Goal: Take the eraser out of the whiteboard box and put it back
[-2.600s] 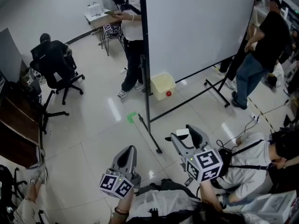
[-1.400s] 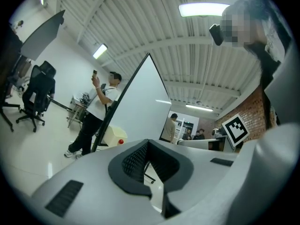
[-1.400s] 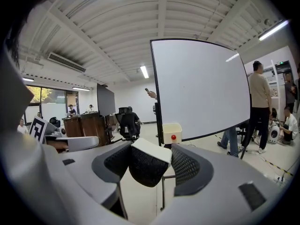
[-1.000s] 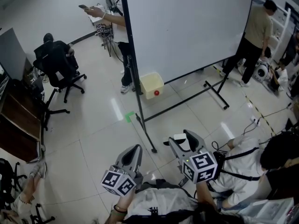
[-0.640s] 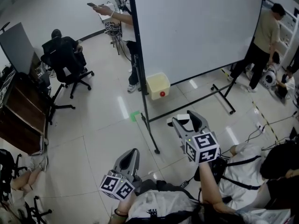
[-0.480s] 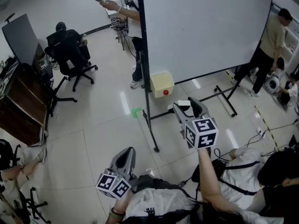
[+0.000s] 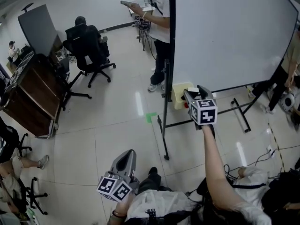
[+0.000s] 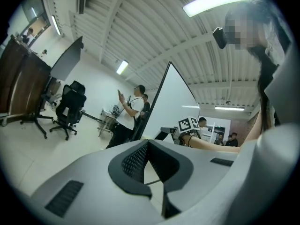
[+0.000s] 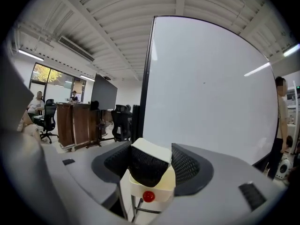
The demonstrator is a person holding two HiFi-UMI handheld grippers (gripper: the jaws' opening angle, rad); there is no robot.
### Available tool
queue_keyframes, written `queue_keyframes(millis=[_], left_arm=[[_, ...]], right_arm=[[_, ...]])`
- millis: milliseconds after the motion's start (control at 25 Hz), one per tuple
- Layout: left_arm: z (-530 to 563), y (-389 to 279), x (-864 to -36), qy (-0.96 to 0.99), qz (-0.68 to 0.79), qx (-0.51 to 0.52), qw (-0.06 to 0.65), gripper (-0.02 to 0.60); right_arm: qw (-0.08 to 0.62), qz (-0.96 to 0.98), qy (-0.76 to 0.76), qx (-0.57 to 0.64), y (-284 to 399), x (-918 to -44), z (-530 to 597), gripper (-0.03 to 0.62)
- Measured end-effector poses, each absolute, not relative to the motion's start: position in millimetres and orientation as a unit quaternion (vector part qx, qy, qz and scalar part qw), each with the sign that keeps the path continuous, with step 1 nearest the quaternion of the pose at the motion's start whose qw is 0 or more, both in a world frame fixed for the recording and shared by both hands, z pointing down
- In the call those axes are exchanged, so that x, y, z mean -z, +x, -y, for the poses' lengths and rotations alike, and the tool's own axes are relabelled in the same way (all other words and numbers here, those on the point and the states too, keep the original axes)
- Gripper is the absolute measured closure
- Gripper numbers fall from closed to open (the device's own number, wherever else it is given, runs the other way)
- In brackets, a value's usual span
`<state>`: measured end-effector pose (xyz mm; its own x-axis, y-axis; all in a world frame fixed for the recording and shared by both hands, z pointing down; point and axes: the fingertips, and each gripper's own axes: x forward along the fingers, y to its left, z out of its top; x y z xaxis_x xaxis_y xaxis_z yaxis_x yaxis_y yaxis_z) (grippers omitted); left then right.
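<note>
In the right gripper view, the right gripper (image 9: 151, 153) holds the eraser (image 9: 149, 168) between its ribbed pads, with the white back up and the dark felt facing the camera. The jaws stand fairly wide because the eraser fills them. At 6 o'clock, just beyond and below the eraser, is the cream box (image 9: 162, 190) with a red dot on its front. The whiteboard (image 9: 211, 88) fills 12 to 3 o'clock.

The step in hand looks like the return. It would go best with the eraser brought over the open top of the box, its long side lined up with the box's long side. It should then sink between the walls before the jaws let go. The box seems to hang on the stand, so a knock could swing it.

In the left gripper view, the left gripper (image 8: 147, 146) is closed tip to tip with nothing in it.

In the head view, the box (image 7: 178, 91) sits just right of centre, at the whiteboard's lower edge. The right gripper overlaps the box's 3 o'clock side, on an outstretched arm. The left gripper waits idle at 7 o'clock, well apart from the box.

No brand or lettering can be read. The only markings are the black-and-white square patterns on the gripper cubes.
</note>
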<state>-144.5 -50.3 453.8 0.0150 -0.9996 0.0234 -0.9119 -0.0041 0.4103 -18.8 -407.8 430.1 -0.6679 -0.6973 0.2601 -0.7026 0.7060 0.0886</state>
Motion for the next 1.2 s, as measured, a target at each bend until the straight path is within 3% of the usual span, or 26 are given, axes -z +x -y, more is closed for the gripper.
queue_keyframes(millis=[520, 760, 1000, 1040, 1120, 1200], left_arm=[[120.9, -222.6, -442.0, 0.694, 0.686, 0.158, 0.148, 0.595], [140.8, -233.2, -450.0, 0.703, 0.675, 0.161, 0.158, 0.594], [154.0, -234.5, -453.0, 0.712, 0.662, 0.162, 0.167, 0.595], [155.2, -234.1, -453.7, 0.713, 0.661, 0.162, 0.169, 0.595], [156.8, -230.9, -455.0, 0.717, 0.656, 0.161, 0.172, 0.595], [158.0, -224.8, -456.4, 0.724, 0.649, 0.16, 0.173, 0.595]], right_arm=[[0.283, 0.885, 0.368, -0.03, -54.8, -536.3, 454.6, 0.318], [0.282, 0.875, 0.389, -0.049, -51.2, -546.3, 461.0, 0.252], [0.2, 0.881, 0.423, -0.063, -40.2, -517.4, 455.1, 0.234], [0.176, 0.886, 0.424, -0.064, -39.3, -504.6, 449.9, 0.281], [0.121, 0.893, 0.429, -0.063, -33.8, -475.9, 434.6, 0.298], [0.063, 0.892, 0.442, -0.072, -21.6, -449.1, 414.6, 0.379]])
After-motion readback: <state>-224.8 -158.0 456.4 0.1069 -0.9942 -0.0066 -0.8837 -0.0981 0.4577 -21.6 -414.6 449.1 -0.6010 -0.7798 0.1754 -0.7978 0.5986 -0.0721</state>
